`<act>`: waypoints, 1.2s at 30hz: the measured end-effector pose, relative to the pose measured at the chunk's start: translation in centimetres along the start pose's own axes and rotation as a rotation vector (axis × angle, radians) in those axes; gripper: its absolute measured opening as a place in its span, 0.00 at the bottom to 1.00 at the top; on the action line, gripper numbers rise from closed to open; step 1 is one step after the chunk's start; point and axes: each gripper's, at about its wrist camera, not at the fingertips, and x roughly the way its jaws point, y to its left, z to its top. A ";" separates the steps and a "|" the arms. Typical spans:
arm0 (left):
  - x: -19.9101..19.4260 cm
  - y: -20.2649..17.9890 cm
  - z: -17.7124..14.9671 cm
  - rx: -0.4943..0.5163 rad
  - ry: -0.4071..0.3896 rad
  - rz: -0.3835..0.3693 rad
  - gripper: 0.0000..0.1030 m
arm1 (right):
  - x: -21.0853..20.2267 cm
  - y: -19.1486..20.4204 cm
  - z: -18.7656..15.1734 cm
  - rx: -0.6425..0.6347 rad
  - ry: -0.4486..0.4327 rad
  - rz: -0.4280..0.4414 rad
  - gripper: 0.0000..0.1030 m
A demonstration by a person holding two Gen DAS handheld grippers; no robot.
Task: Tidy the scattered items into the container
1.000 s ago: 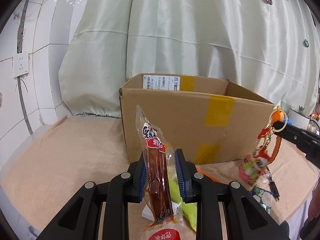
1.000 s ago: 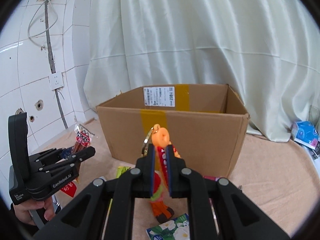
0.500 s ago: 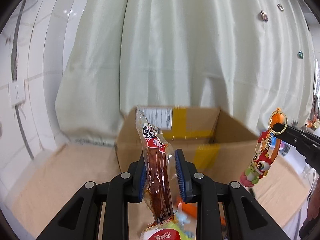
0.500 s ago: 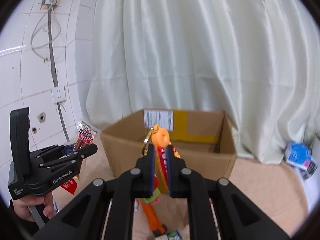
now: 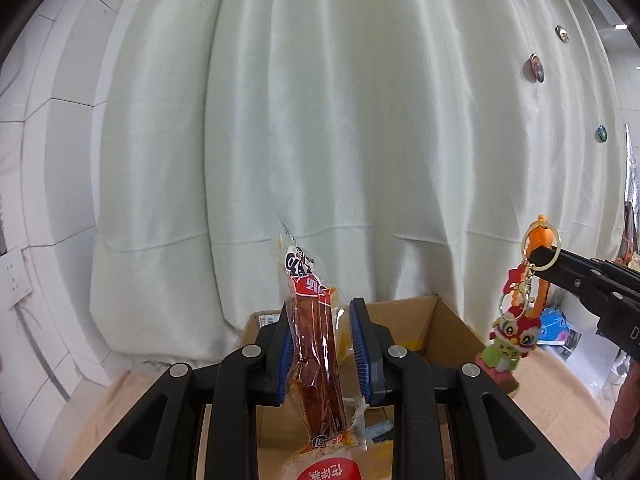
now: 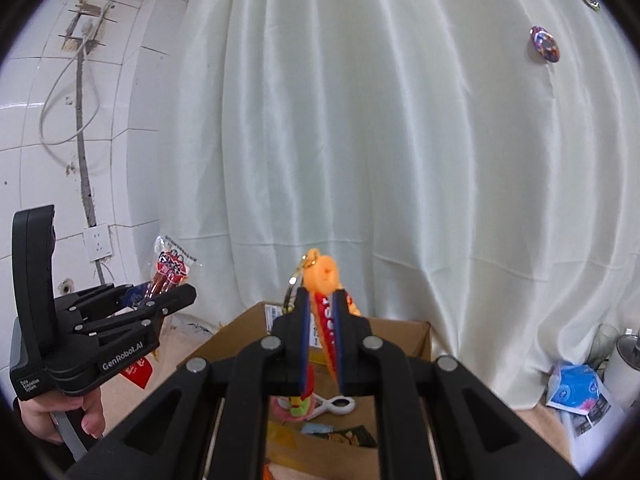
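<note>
My left gripper (image 5: 320,322) is shut on a long clear packet of brown snack stick (image 5: 316,352) with a red label, held upright above the open cardboard box (image 5: 448,332). My right gripper (image 6: 320,312) is shut on the orange strap of a keychain (image 6: 324,276); its lion-dance charm (image 5: 510,338) dangles over the box's right side in the left wrist view. Inside the box (image 6: 400,330) lie a white clip (image 6: 336,404) and small packets (image 6: 340,434). The right wrist view shows the left gripper (image 6: 176,294) with the snack packet (image 6: 170,268) at left.
A pale curtain (image 5: 340,140) hangs close behind the box. A white tiled wall with a socket (image 6: 97,242) and loose cable stands at left. A blue tissue pack (image 6: 574,386) and a metal can (image 6: 624,360) sit on the beige cloth at right.
Both grippers have risen with their loads, from table level in front of the box to above its open top. The box now sits low in both views and its inside shows.
</note>
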 end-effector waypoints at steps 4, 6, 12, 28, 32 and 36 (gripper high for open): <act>3.2 0.0 -0.7 0.000 0.047 -0.005 0.26 | 3.3 -0.5 -0.3 0.001 0.044 -0.001 0.12; 5.1 0.2 -1.4 -0.001 0.081 -0.006 0.26 | 5.0 -0.8 -0.9 0.012 0.072 0.000 0.12; 9.1 0.3 -3.7 0.001 0.158 -0.009 0.26 | 9.8 -1.7 -4.1 0.040 0.178 0.005 0.12; 12.7 0.3 -7.7 -0.019 0.240 -0.021 0.26 | 13.7 -3.4 -8.7 0.073 0.306 0.009 0.12; 12.9 0.3 -7.6 -0.019 0.244 -0.024 0.26 | 14.0 -3.4 -8.9 0.073 0.313 0.005 0.12; 12.8 0.4 -7.4 -0.029 0.234 -0.029 0.27 | 14.0 -3.5 -9.0 0.077 0.321 0.011 0.13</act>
